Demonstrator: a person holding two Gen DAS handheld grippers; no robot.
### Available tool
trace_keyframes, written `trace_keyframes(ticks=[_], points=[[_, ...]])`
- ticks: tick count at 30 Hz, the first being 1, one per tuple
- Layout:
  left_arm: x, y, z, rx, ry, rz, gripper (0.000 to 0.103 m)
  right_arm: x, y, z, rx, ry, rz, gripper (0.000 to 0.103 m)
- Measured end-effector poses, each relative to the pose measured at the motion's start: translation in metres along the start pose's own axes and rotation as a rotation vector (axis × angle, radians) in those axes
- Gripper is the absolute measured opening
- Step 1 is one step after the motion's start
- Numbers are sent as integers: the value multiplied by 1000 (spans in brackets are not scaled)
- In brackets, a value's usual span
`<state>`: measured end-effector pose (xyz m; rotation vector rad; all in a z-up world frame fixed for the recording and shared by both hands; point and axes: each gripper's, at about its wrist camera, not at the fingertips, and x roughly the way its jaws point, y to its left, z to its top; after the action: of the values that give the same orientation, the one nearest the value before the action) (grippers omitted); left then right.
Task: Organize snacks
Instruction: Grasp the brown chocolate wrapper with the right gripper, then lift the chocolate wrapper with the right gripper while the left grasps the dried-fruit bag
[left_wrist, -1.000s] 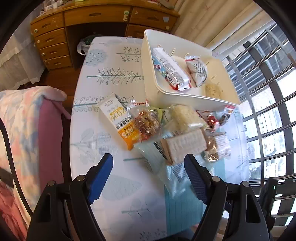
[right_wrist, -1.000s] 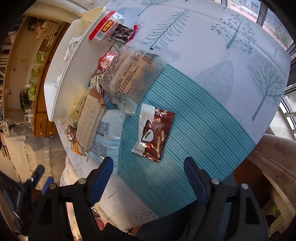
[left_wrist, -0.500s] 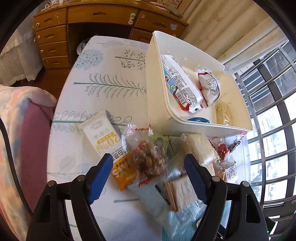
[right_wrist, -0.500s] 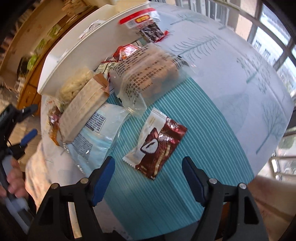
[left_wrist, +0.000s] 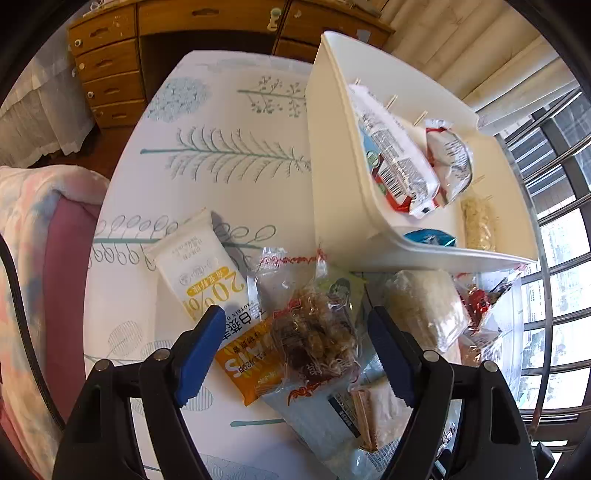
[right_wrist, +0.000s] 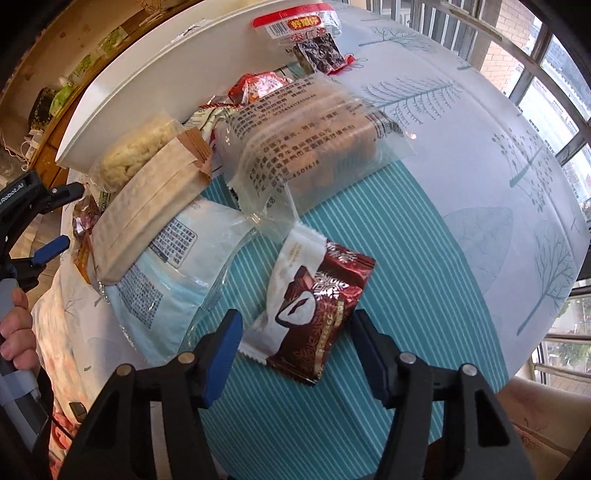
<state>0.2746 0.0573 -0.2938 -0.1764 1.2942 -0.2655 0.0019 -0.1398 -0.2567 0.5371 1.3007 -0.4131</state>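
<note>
A white bin on the patterned table holds several wrapped snacks. In front of it lies a pile of loose packets. My left gripper hangs open just above a clear packet of brown nut clusters, which overlaps a white and orange oat bar. In the right wrist view, a red-brown and white chocolate packet lies flat on the teal striped cloth between the fingers of my right gripper. Its jaws are closing and stand close to the packet's edges; I see no firm press.
Behind the chocolate packet lie a clear biscuit packet, a pale blue packet and a paper-wrapped wafer. Wooden drawers stand beyond the table, window bars to the right, a pink padded seat to the left.
My left gripper sank toward the pile, and the nut packet now lies between its fingers. My right gripper rolled, closed in on the chocolate packet, and its jaws narrowed.
</note>
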Motion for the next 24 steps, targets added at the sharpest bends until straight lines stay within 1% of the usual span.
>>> trace_keyframes(ticks=[1,3,5,6,7,8,13,19,21,24], points=[[2,-1,0,-1,6,3,76,0,1,1,-6,-2,-16,52],[5,-2,-1,1,17,7,70,2,3,4,-10,-3,-30,47],[6,-4,-2,3,20,11,65,2,4,7,-6,4,-30,46],[6,-6,-2,-1,21,13,59,3,6,9,-6,8,-34,44],[6,-7,-3,-5,23,17,59,2,8,11,-10,9,-38,40],[6,-7,-3,-9,26,19,58,1,9,12,-11,10,-41,39],[5,-9,-2,-18,51,15,53,-5,9,20,2,24,-49,39],[-1,-7,-7,-16,104,13,52,-25,14,27,26,24,-64,38],[-7,-8,-10,-3,124,4,51,-32,17,28,31,19,-68,37],[-18,-9,-19,21,164,14,51,-46,23,31,38,7,-62,37]])
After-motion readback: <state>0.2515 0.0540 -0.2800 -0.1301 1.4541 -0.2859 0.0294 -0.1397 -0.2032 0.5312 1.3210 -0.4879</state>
